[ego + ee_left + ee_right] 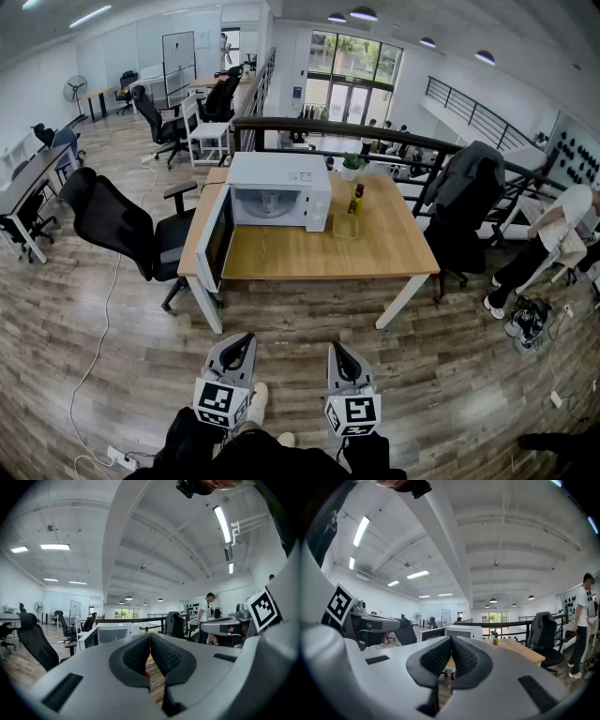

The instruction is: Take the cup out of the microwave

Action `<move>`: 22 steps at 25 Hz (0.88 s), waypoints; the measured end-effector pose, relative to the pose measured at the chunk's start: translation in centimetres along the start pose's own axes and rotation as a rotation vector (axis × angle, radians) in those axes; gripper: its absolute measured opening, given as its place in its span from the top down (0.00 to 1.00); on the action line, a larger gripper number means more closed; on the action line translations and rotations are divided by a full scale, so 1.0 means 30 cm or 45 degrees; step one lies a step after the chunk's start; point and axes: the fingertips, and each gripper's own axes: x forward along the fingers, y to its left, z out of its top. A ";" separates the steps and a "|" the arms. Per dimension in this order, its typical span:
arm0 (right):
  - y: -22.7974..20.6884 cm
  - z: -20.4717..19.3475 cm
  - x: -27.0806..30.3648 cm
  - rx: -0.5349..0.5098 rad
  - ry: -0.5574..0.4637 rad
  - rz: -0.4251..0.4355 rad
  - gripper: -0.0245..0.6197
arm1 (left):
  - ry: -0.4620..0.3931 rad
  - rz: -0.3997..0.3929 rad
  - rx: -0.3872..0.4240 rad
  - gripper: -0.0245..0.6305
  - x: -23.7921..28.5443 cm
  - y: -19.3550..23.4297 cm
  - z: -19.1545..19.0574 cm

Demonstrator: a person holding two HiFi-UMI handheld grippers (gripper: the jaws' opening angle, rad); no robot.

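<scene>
A white microwave (278, 190) stands at the back left of a wooden table (319, 253). Its door (215, 240) hangs wide open toward the table's left edge. I cannot make out a cup in its dim inside. A clear cup-like container (345, 225) stands on the table just right of the microwave. My left gripper (246, 339) and right gripper (336, 349) are held low over the floor, well short of the table, both pointing at it. Each is shut with nothing between its jaws. The microwave (110, 632) also shows in the left gripper view and the microwave (464, 631) in the right gripper view.
A yellow bottle (356, 199) and a small plant (352, 165) stand behind the container. Black office chairs (122, 225) stand left of the table, and a jacket-draped chair (466, 211) stands on its right. A railing (375, 136) runs behind. A person (553, 239) sits at far right.
</scene>
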 end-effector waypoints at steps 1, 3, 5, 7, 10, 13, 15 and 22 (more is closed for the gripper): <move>0.000 -0.002 0.005 0.000 0.002 0.000 0.94 | 0.001 -0.002 -0.002 0.93 0.002 0.001 -0.002; -0.002 -0.007 0.015 -0.001 0.006 0.000 0.94 | 0.003 -0.003 -0.004 0.93 0.009 0.005 -0.007; -0.005 -0.010 0.028 0.001 0.006 -0.001 0.94 | 0.008 -0.001 -0.006 0.93 0.019 0.011 -0.014; -0.005 -0.013 0.042 0.005 0.006 0.003 0.94 | 0.013 0.000 -0.010 0.93 0.029 0.021 -0.021; -0.006 -0.019 0.069 0.009 0.008 0.009 0.94 | 0.018 0.004 -0.012 0.93 0.048 0.039 -0.026; -0.014 -0.024 0.103 0.015 0.013 0.011 0.94 | 0.023 0.007 -0.014 0.93 0.075 0.059 -0.029; -0.024 -0.029 0.131 0.021 0.017 0.011 0.94 | 0.029 0.009 -0.014 0.93 0.100 0.075 -0.032; -0.088 -0.052 0.274 0.049 0.036 0.008 0.94 | 0.057 0.007 -0.014 0.93 0.236 0.142 -0.041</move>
